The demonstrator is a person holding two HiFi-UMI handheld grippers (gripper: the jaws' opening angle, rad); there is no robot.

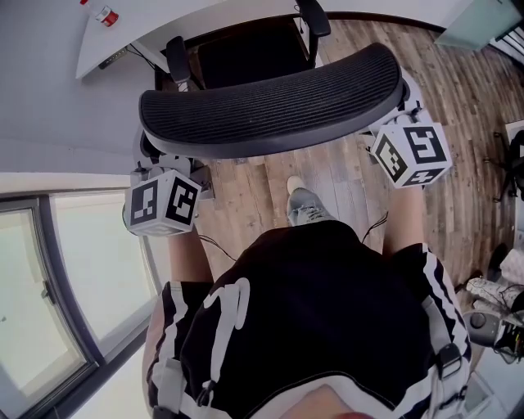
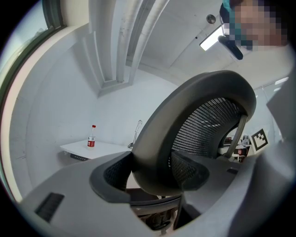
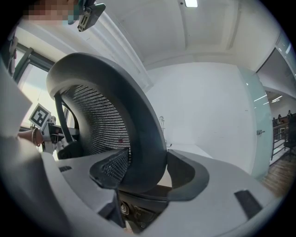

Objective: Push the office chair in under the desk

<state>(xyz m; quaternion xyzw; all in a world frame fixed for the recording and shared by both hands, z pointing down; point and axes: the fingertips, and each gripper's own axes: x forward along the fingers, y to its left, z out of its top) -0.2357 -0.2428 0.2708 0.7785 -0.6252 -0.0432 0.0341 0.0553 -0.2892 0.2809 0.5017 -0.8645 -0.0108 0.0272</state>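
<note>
I have both grippers clamped on the office chair [image 1: 270, 102]. The left gripper's [image 2: 152, 172] jaws pinch the backrest's left edge, and the right gripper's [image 3: 144, 172] jaws pinch its right edge. The chair stands on the wood floor [image 1: 344, 184], its seat at the near edge of the white counter [image 1: 151, 31] on the far side.

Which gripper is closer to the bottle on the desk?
Left. The left gripper clamps the backrest end on the bottle side; the right gripper clamps the opposite end, farther away.
</note>
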